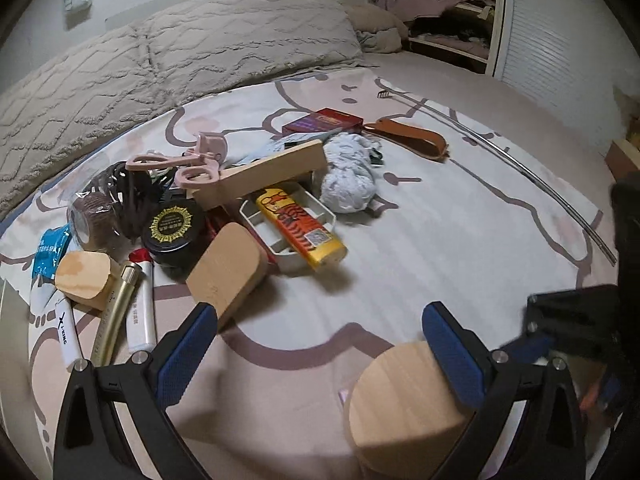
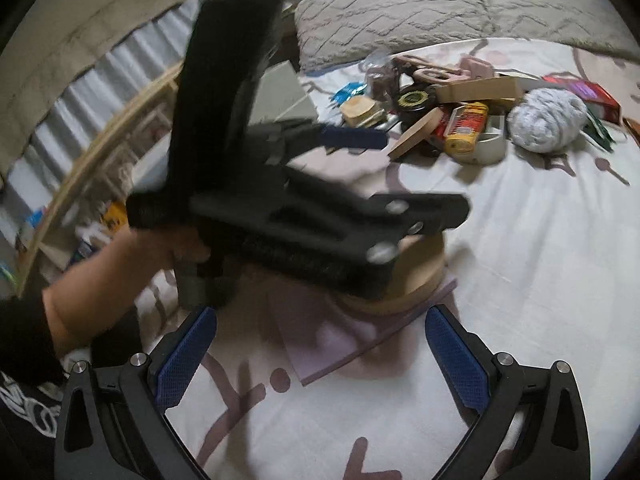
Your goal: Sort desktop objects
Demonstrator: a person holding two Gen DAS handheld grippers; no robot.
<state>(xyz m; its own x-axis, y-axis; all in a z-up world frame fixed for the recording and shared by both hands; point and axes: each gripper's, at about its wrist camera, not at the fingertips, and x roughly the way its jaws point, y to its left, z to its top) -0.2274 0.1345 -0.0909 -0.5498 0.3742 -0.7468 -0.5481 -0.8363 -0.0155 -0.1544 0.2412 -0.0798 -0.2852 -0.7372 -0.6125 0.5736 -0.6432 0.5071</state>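
Our left gripper (image 1: 320,344) hangs spread wide, one pad brushing the round wooden block (image 1: 404,408); our right gripper (image 2: 320,352) gapes empty. Closing off-centre, we risk toppling it across the sheet (image 1: 460,240).

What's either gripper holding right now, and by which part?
Nothing. Left gripper and right gripper both open; round wooden block sits unclamped by the left gripper.

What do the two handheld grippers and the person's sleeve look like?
Both the left gripper and the right gripper have black plastic frames, silver screws and blue cross-hatched textured finger pads. The person's sleeve is black; lower down, black fabric carries a white print.
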